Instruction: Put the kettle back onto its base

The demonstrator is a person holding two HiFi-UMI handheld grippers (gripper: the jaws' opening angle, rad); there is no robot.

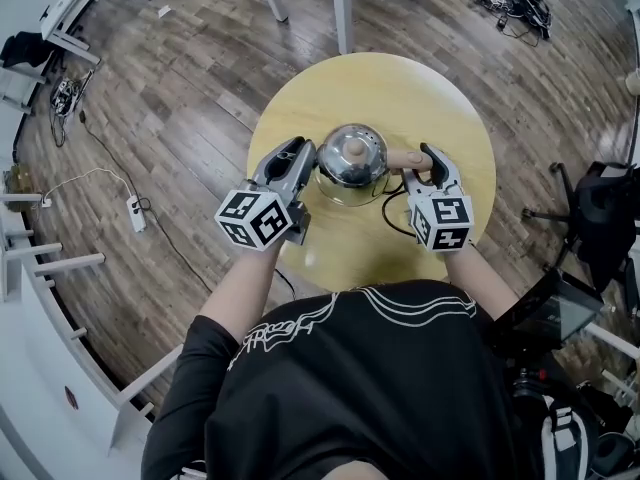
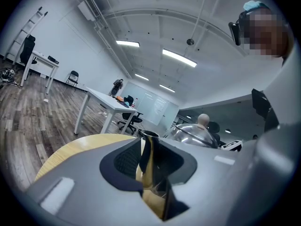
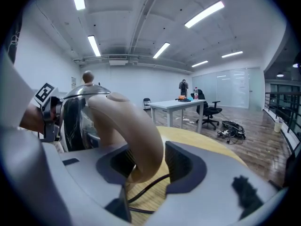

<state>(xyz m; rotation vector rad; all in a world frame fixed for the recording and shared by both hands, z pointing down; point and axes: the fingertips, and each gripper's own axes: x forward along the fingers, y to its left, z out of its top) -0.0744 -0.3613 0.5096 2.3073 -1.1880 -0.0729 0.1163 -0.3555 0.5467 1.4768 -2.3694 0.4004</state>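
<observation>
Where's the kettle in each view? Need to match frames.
Head view: kettle at centre, on the round table.
Left gripper view: right of centre, spout in the foreground.
Right gripper view: left side, handle at centre.
Shared landmark: its lid knob, seen in all three.

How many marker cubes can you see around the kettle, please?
2. One marker cube sits on the left gripper, left of the kettle; the other on the right gripper, right of it. None seems hidden.

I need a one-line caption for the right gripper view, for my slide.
Right gripper, jaws open, around the curved beige handle of a shiny steel kettle, round yellow wooden table beneath.
</observation>
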